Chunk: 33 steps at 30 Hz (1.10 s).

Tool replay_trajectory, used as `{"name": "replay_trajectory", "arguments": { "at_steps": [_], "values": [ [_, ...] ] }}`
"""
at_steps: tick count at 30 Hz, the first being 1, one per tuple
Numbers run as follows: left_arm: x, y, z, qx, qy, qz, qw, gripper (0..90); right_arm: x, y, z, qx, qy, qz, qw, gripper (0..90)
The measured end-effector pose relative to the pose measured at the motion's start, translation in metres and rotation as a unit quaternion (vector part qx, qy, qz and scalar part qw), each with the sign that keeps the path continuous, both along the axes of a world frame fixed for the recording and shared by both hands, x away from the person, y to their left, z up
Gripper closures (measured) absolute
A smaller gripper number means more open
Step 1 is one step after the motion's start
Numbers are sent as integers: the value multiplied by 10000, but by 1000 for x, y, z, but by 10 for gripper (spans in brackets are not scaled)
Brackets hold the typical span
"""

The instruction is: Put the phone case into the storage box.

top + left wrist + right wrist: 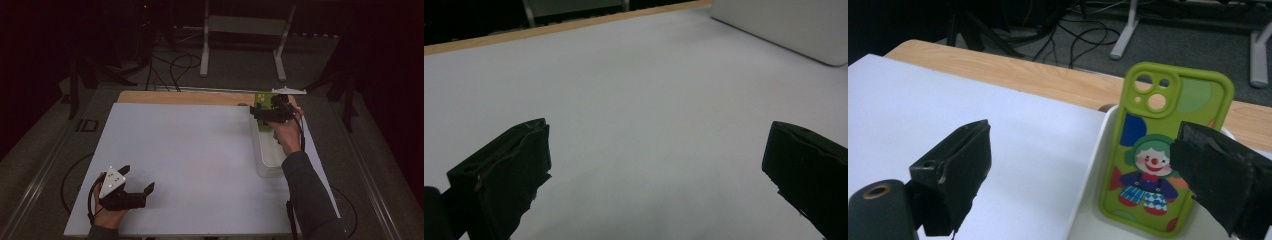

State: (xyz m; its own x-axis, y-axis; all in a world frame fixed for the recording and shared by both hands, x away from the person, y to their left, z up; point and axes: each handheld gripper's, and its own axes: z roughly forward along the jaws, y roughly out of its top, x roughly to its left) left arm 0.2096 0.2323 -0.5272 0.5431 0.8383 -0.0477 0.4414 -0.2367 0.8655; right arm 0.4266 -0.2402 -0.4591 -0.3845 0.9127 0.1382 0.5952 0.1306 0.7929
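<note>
Green phone case point(1160, 150) leaned in the white tray point(1093, 170), not yet gripped. My right gripper point(1083, 175) hung spread beside it; my left gripper point(656, 175) idled agape over bare table point(634, 85).

A dark grey long sleeve point(310, 195) is worn on the right arm at the lower right of the high view. Black grippers are carried, each topped by a pale three-cornered plate point(112, 181); thin black cables are seemingly trailed behind.
</note>
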Motion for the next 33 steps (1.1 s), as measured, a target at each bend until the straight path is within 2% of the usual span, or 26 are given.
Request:
{"name": "replay_trajectory", "arguments": {
  "at_steps": [13,21,33],
  "values": [
    [0,1,0,-9,-6,2,10000,0,-25,7,3,46,-172,304,9994,88],
    [0,0,0,-9,-4,-5,10000,0,-44,8,9,179,-374,451,9981,87],
    [1,0,-1,0,19,-18,10000,0,-66,13,5,161,-396,596,9973,88]
  ]
}}
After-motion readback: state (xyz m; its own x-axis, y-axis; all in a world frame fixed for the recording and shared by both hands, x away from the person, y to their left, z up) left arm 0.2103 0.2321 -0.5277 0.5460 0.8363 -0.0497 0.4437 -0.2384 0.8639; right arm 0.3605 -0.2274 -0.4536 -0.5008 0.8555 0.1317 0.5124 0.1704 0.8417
